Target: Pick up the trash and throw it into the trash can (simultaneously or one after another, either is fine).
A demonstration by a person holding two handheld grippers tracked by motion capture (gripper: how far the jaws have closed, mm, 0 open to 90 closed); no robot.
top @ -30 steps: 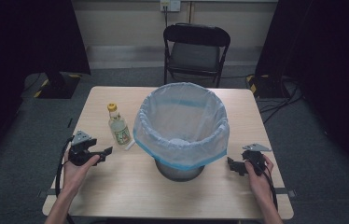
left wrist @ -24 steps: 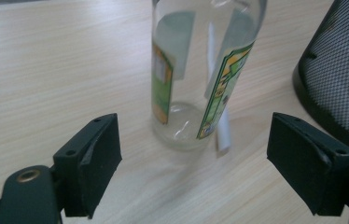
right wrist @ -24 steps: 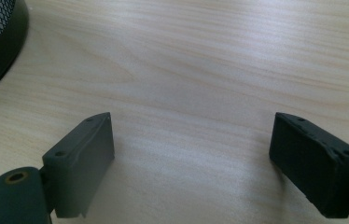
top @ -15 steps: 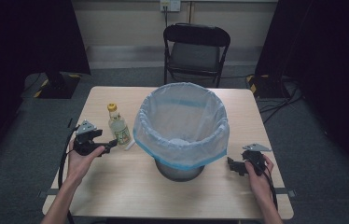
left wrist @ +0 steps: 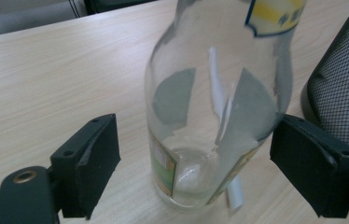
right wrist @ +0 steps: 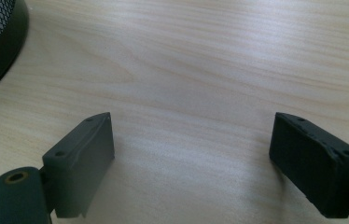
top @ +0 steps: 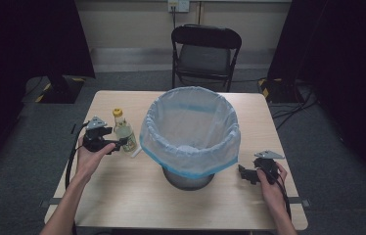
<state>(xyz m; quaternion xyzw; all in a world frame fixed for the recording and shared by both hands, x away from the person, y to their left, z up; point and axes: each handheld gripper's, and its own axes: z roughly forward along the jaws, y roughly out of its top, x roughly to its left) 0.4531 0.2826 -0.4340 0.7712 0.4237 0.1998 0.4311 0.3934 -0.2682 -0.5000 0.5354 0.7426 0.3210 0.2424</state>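
Left tongs (left wrist: pixel 196 158): centre-left, spread wide around the clear glass bottle with yellow cap (top: pixel 123 131), not yet clamped.
Bin: black mesh wastebasket with pale blue liner (top: pixel 189 132), centre of the worktop (top: pixel 122 196).
Right tongs (right wrist: pixel 191 158): lower right, wide apart, holding nothing.
Progress: likely early; bottle ungrasped.

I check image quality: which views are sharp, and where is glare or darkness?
High view: table evenly lit, surroundings dark. Left gripper view: glass bottle sharp, small glint at its base. Right gripper view: wood grain soft, jaws slightly blurred.
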